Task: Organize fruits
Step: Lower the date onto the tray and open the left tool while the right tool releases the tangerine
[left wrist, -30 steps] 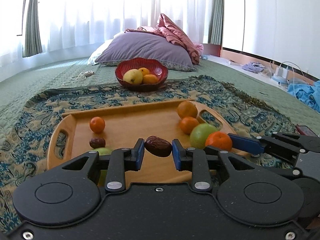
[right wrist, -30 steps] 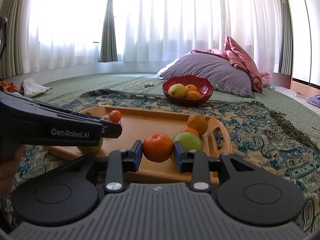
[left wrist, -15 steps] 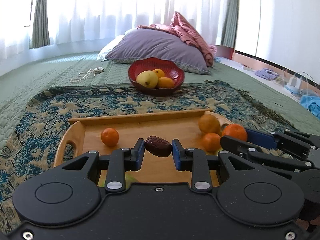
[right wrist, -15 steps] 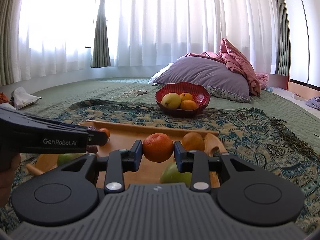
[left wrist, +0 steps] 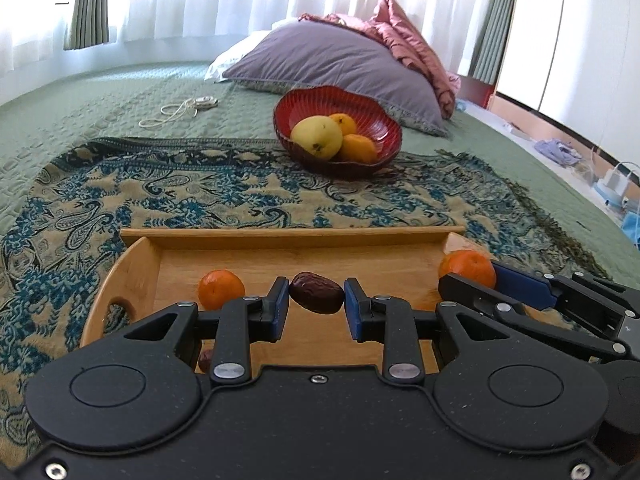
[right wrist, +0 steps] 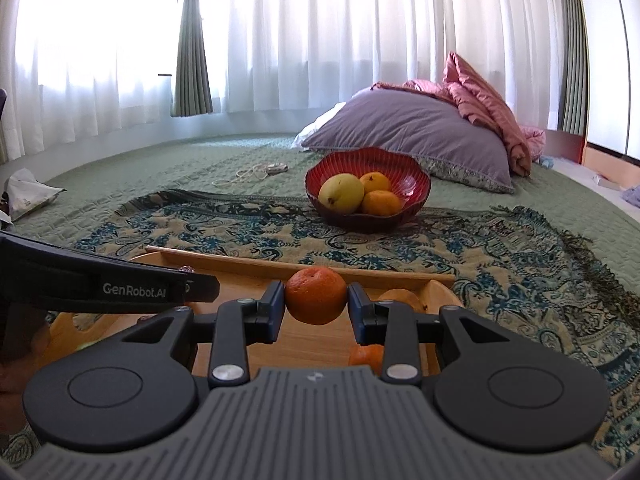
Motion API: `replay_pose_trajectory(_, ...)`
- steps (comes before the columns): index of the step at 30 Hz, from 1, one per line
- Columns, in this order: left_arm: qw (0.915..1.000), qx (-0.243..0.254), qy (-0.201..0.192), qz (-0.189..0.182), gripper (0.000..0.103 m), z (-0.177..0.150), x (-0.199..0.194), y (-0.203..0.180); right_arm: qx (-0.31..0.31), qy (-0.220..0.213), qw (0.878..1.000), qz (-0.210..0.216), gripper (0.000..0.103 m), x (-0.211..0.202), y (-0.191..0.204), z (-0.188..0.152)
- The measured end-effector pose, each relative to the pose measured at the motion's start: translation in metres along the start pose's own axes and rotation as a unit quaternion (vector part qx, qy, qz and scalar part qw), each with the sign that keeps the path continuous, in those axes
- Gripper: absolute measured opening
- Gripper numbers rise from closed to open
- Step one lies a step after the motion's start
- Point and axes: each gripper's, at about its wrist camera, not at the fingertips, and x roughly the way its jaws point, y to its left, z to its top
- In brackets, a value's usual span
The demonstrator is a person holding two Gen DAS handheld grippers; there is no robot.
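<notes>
My left gripper (left wrist: 316,299) is shut on a dark brown date (left wrist: 316,298), held over the wooden tray (left wrist: 292,233). A small orange (left wrist: 221,288) lies on the tray to its left. My right gripper (right wrist: 316,300) is shut on an orange (right wrist: 316,295) above the tray's (right wrist: 360,273) far side; that same orange (left wrist: 467,269) shows at the right in the left wrist view. Beyond the tray stands a red bowl (left wrist: 362,105) (right wrist: 416,176) holding a yellow-green pear (left wrist: 316,137) (right wrist: 341,193) and two oranges (left wrist: 357,148).
The tray and bowl rest on a blue patterned cloth (left wrist: 192,196) over a green quilted bed. A purple pillow (left wrist: 336,60) and pink blanket (right wrist: 488,108) lie behind the bowl. A cord (left wrist: 180,110) lies far left. More oranges (right wrist: 366,356) sit on the tray under my right gripper.
Both grippers have moved forward across the tray toward the bowl, each still holding its fruit. The bowl looms larger, and the green fruit has dropped out of view.
</notes>
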Motion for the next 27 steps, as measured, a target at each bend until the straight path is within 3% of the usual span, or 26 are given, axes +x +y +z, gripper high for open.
replay_pose_trajectory(11,0.9983,0.003,0.057,0.014,0.028,0.012,0.042,0.006,0.01,0.065,0.998,0.003,0.039,0.043,-0.009,0.001)
replay_pose_trajectory(27,0.9954,0.009,0.09,0.029,0.028,0.015,0.062,0.005,-0.019,0.102,0.995,0.004,0.039,0.069,0.001,-0.002)
